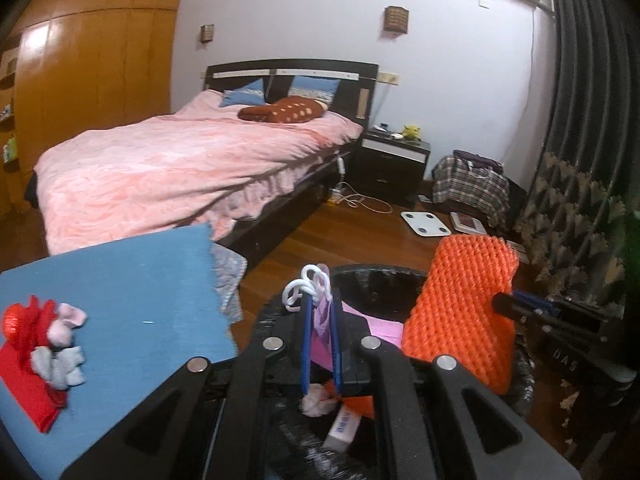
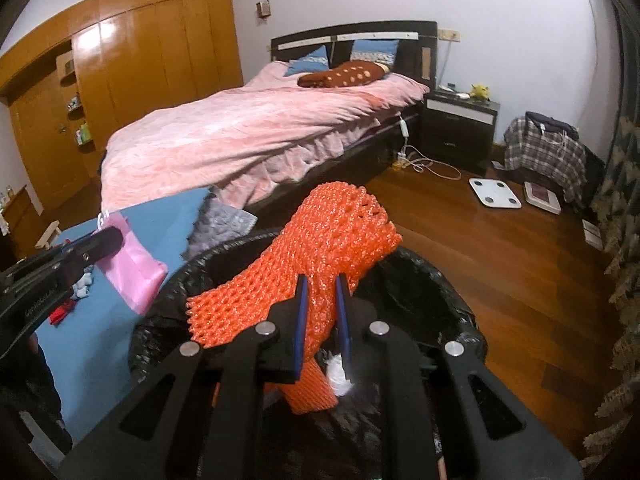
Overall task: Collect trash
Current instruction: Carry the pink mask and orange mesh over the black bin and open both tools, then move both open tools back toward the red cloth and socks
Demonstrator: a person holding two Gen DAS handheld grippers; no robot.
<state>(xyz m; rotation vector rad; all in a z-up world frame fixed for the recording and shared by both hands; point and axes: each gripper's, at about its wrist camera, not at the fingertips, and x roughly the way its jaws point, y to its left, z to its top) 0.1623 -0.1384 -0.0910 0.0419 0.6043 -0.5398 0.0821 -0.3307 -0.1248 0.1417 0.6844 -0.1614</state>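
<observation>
My left gripper [image 1: 320,304] is shut on a small pink bag [image 1: 324,320] with a white cord handle [image 1: 306,284], held over a bin lined with a black bag [image 1: 372,280]. My right gripper [image 2: 322,288] is shut on an orange foam net [image 2: 340,232], which hangs above the same black-lined bin [image 2: 448,276]. That orange net [image 1: 460,308] shows at the right of the left wrist view, and the pink bag [image 2: 132,268] at the left of the right wrist view, with the left gripper [image 2: 106,240] pinching its top. Crumpled white and pink scraps [image 1: 318,398] lie inside the bin.
A blue-covered surface [image 1: 132,296] beside the bin holds a red packet [image 1: 24,380] and small pink and grey scraps [image 1: 60,356]. Behind stand a bed with a pink quilt [image 1: 172,164], a dark nightstand [image 1: 394,160], a white scale [image 1: 426,224] on the wood floor, and a curtain [image 1: 576,208] at the right.
</observation>
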